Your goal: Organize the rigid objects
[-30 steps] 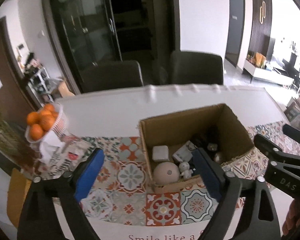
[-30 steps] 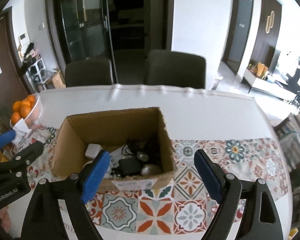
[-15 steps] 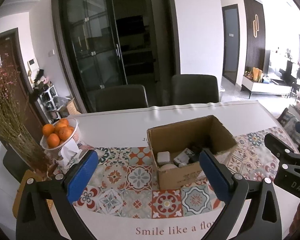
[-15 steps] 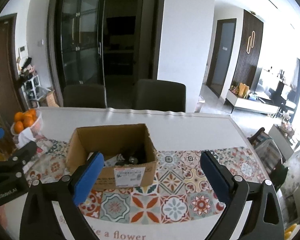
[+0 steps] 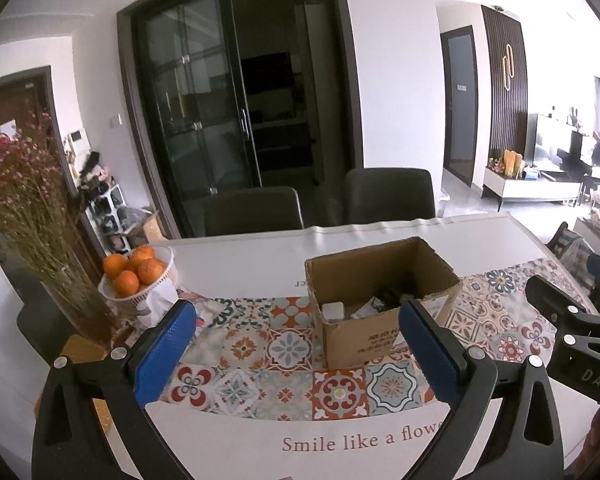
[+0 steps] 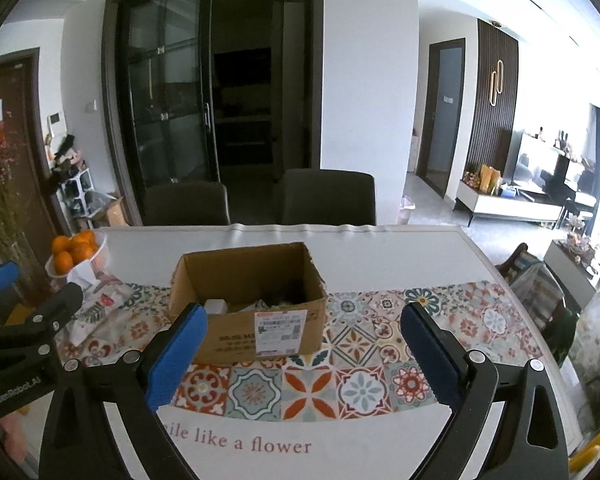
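Note:
An open cardboard box point(image 5: 364, 336) stands on the patterned table runner point(image 5: 260, 344); it also shows in the right wrist view point(image 6: 236, 336). Small objects lie inside it, a white one point(image 5: 334, 310) and dark ones point(image 5: 396, 294), mostly hidden by the box walls. My left gripper point(image 5: 296, 344) is open and empty, held back from the box over the table's near side. My right gripper point(image 6: 304, 346) is open and empty, also back from the box. Each gripper shows at the edge of the other's view.
A white basket of oranges point(image 5: 136, 276) and a vase of dried flowers point(image 5: 32, 216) stand at the table's left. Two dark chairs point(image 5: 388, 196) stand behind the table. White tablecloth with printed text point(image 6: 244, 444) lies at the near edge.
Both grippers have pulled back and up from just over the box. The box now looks smaller and farther, and its contents are less visible. Both grippers stay open.

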`<move>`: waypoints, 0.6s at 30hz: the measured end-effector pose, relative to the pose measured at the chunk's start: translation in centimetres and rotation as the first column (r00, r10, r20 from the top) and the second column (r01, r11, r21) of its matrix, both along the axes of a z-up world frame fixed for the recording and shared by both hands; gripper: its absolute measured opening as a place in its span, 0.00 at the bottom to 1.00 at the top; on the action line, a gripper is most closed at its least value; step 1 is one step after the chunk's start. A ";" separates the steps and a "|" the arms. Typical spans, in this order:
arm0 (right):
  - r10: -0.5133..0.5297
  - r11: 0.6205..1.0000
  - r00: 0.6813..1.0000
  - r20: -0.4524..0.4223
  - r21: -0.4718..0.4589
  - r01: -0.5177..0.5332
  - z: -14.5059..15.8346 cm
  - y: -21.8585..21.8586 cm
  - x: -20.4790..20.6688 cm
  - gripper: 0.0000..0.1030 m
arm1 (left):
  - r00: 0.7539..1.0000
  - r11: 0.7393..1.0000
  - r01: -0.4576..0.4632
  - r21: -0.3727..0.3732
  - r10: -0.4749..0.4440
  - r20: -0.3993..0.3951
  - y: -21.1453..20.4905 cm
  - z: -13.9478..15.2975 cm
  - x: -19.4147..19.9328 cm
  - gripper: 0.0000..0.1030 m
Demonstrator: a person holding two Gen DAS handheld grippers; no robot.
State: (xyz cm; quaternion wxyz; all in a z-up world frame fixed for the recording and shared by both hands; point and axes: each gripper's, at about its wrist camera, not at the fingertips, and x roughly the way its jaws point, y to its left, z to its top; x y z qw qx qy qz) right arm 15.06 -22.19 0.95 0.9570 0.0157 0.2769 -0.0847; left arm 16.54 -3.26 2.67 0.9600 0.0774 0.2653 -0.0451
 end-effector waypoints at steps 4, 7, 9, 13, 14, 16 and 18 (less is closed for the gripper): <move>0.005 1.000 1.000 0.016 -0.011 -0.005 0.5 0.6 -0.9 0.95 | 1.000 1.000 -0.008 -0.001 0.008 0.024 0.5 0.6 -1.1 1.00; 0.008 1.000 0.999 0.035 -0.019 -0.008 1.0 1.0 -1.7 0.95 | 0.999 1.000 -0.007 -0.004 0.007 0.039 0.7 1.0 -1.6 1.00; 0.012 1.000 0.999 0.042 -0.021 -0.011 1.3 1.1 -2.2 0.95 | 0.999 1.000 -0.003 -0.007 0.004 0.051 0.7 1.3 -1.9 1.00; 0.009 1.000 0.999 0.052 -0.019 -0.008 1.6 1.0 -2.5 0.95 | 0.998 1.000 0.000 -0.003 0.000 0.066 0.5 1.6 -2.3 1.00; 0.009 1.000 0.998 0.054 -0.016 -0.008 1.7 0.9 -2.5 0.95 | 0.998 1.000 0.002 -0.003 -0.002 0.068 0.4 1.7 -2.3 1.00; 0.008 1.000 0.998 0.058 -0.012 -0.007 1.7 0.9 -2.7 0.95 | 0.997 1.000 0.007 -0.005 -0.007 0.070 0.3 1.7 -2.4 1.00; 0.007 1.000 0.998 0.058 -0.013 -0.006 1.7 0.9 -2.8 0.95 | 0.997 1.000 0.009 -0.006 -0.009 0.072 0.3 1.9 -2.5 1.00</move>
